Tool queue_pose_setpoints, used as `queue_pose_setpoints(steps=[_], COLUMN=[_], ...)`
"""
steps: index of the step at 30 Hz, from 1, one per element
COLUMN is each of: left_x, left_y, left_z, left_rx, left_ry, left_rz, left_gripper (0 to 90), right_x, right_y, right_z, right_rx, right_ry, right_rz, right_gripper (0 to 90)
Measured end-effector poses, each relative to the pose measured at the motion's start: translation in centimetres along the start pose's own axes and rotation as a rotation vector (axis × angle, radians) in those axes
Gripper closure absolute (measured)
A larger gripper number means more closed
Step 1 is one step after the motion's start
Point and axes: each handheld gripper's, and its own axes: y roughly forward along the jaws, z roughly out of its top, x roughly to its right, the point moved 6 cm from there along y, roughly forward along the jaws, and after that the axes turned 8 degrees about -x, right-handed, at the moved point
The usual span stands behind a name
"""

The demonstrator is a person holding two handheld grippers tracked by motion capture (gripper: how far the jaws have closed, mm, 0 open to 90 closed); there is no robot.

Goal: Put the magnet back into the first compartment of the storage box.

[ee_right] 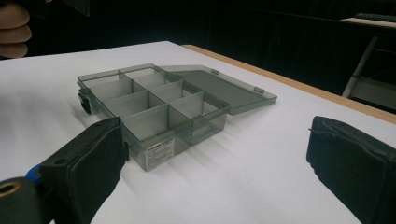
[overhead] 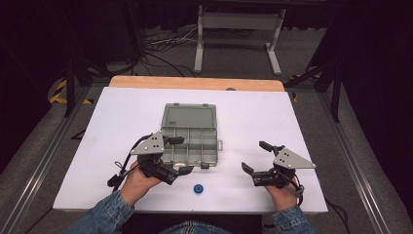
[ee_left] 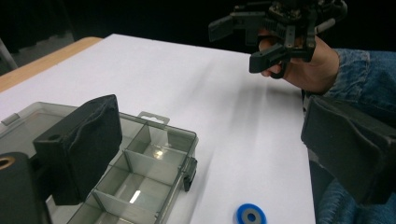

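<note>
— Box? Which way round?
— One grey compartment box (overhead: pixel 195 144) mid-bench (overhead: pixel 253 105), lid (overhead: pixel 189 117) flung open toward the far edge, long axis running near to far.
— Anything else?
— One blue ring (overhead: pixel 198 188), flat, just short of the box.
— Tools?
— Two. Left tool (overhead: pixel 178 155) gaping wide over the box's near-left corner, gripping nothing. Right tool (overhead: pixel 255 157) likewise agape, empty, well apart.

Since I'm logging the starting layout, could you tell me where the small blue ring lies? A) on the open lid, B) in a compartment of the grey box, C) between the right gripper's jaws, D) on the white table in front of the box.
D: the blue ring lies on the bare white table, nearer the person than the open grey box, held by neither gripper.
</note>
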Motion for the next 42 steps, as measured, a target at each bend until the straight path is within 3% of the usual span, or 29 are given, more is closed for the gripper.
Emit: queue_pose_setpoints(steps=[5, 9, 20, 29, 33, 39, 42], left_x=[0.5, 0.9, 1.7, 2.0, 2.1, 1.8, 1.8], left_y=[0.6, 1.2, 2.2, 2.9, 3.2, 3.6, 3.7], left_z=[0.3, 0.3, 1.0, 1.2, 1.1, 0.7, 0.6], left_rx=[-0.099, -0.208, -0.393, -0.522, -0.561, -0.592, -0.606], left_ry=[0.056, 0.100, 0.144, 0.136, 0.135, 0.085, 0.083], left_rz=[0.007, 0.019, -0.012, -0.059, -0.105, -0.171, -0.187], left_gripper=[10.5, 11.8, 14.1, 14.7, 15.1, 16.3, 16.9], right_x=[-0.2, -0.2, -0.1, -0.2, -0.2, -0.3, -0.3], right_y=[0.2, 0.2, 0.3, 0.3, 0.3, 0.3, 0.3], right_z=[0.1, 0.0, -0.1, -0.2, -0.2, -0.2, -0.2], right_rx=[-0.015, -0.025, -0.036, -0.040, -0.042, -0.040, -0.041], right_ry=[0.001, 0.002, 0.010, 0.015, 0.015, 0.017, 0.017], right_rz=[0.011, 0.010, 0.019, 0.024, 0.027, 0.033, 0.035], right_gripper=[5.7, 5.8, 5.9, 5.9, 5.9, 5.8, 5.8])
